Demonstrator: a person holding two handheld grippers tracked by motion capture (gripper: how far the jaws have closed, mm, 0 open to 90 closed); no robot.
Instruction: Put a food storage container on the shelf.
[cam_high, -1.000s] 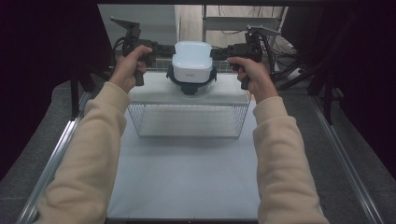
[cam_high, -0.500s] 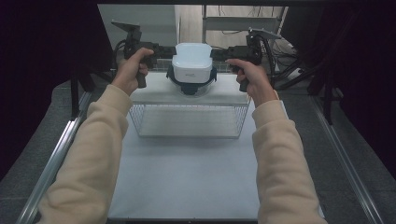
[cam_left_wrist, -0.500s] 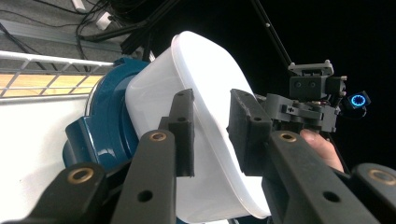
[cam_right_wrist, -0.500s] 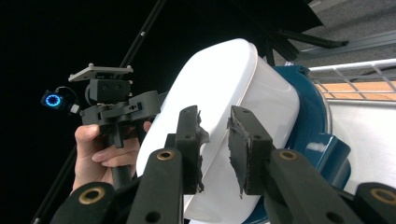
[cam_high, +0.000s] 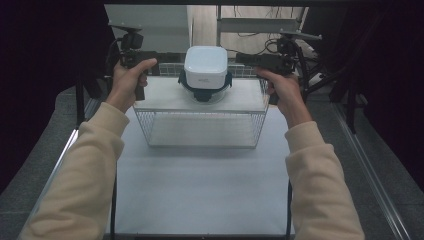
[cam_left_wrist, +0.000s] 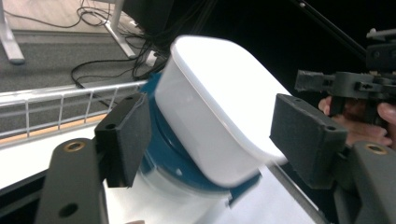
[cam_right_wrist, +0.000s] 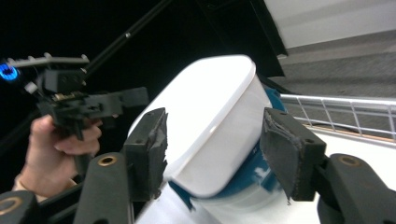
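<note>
Atop the wire basket (cam_high: 200, 127) on the bench, white container (cam_high: 205, 67) sits btwn both tongs: left tongs (cam_left_wrist: 210, 135) and right tongs (cam_right_wrist: 215, 154) just opened, jaws apart, off its sides.

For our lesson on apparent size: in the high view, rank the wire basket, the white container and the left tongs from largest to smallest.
1. wire basket
2. white container
3. left tongs, the smallest

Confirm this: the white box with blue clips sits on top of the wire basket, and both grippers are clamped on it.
Not clamped. The box sits on the basket, but both grippers have just opened; both gripper views show gaps beside the pads.
</note>
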